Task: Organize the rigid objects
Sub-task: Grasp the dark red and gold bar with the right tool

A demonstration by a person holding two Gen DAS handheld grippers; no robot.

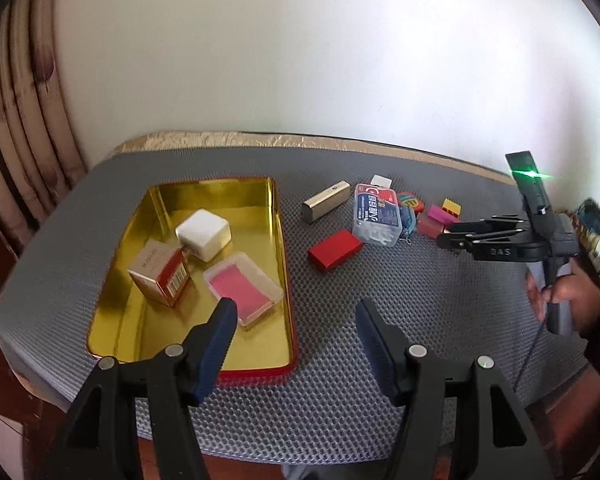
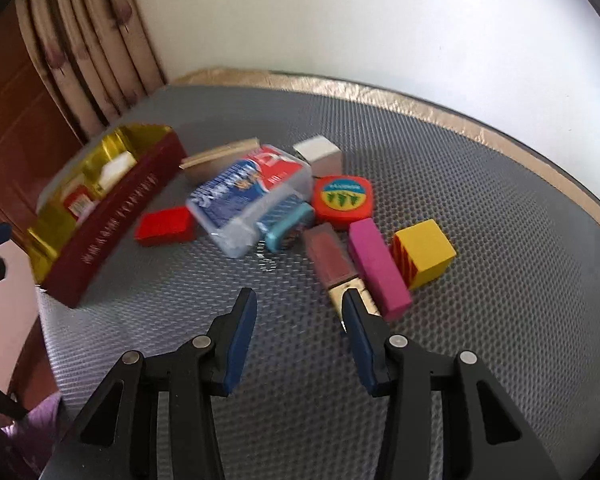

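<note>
A gold tin tray (image 1: 276,248) with red outer walls (image 2: 112,220) holds a white cube (image 1: 203,234), a small carton (image 1: 161,274) and a clear case with a pink insert (image 1: 242,286). Right of it lie a red block (image 1: 334,250), a gold bar (image 1: 326,201), a clear floss box (image 1: 377,216), a magenta block (image 2: 378,266), a yellow cube (image 2: 426,252), a lip-gloss tube (image 2: 332,262) and a round orange disc (image 2: 343,201). My left gripper (image 1: 296,316) is open over the tray's near right corner. My right gripper (image 2: 300,304) is open and empty just before the lip-gloss tube.
Everything lies on a grey honeycomb mat (image 1: 420,320) over a table with a gold cloth edge (image 1: 260,140). A white wall stands behind, curtains (image 1: 24,120) at the left. A silver cube (image 2: 318,154) and a teal item (image 2: 288,228) lie in the pile.
</note>
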